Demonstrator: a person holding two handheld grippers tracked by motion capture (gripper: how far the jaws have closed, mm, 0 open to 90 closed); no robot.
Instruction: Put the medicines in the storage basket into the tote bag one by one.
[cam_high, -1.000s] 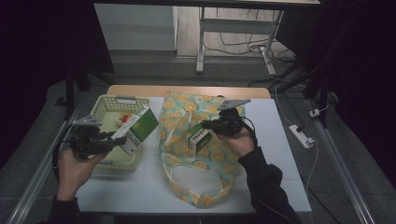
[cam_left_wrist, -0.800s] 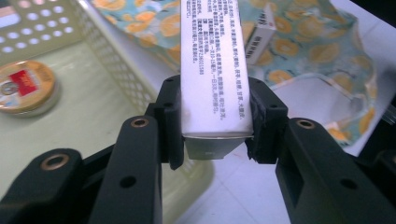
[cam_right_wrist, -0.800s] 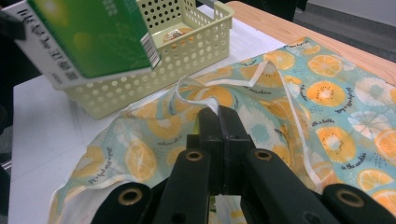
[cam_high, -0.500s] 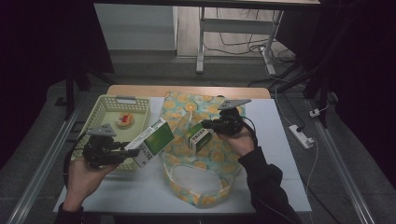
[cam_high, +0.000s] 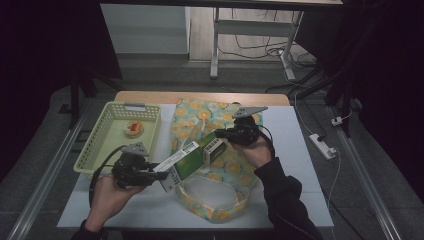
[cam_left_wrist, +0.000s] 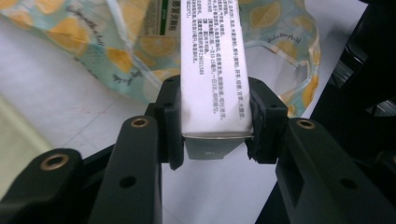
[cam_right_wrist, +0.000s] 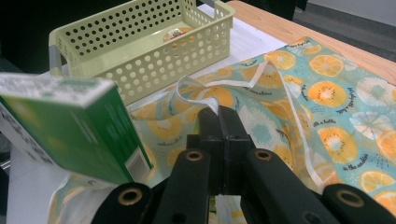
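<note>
Since a moment earlier: left gripper (cam_high: 150, 176) had swung its green-and-white box (cam_high: 186, 159) rightward, away from the basket (cam_high: 97, 147), until the far end overlapped the fruit-print bag (cam_high: 220, 115).
Left gripper: jaws clamped on the box's near end, one on each long face, as its own view showed (cam_left_wrist: 217, 126); the grip at the very end probably left the rest of the box free to go in first.
Right gripper: jaws pressed together (cam_right_wrist: 219, 126), pinching the bag's fabric edge near the white trim (cam_right_wrist: 273, 70), apparently to lift the mouth open. A second small carton (cam_high: 214, 148) sat just below it at the bag's mouth.
Box: long, slim carton, green face, white panel of small print (cam_left_wrist: 212, 60), tilted over the bag's opening, not yet inside.
Bag: soft, orange-slice pattern on teal, lying flat across the table (cam_high: 300, 150).
Basket: pale yellow-green, perforated, beside the bag, holding one small round item (cam_high: 133, 128).
</note>
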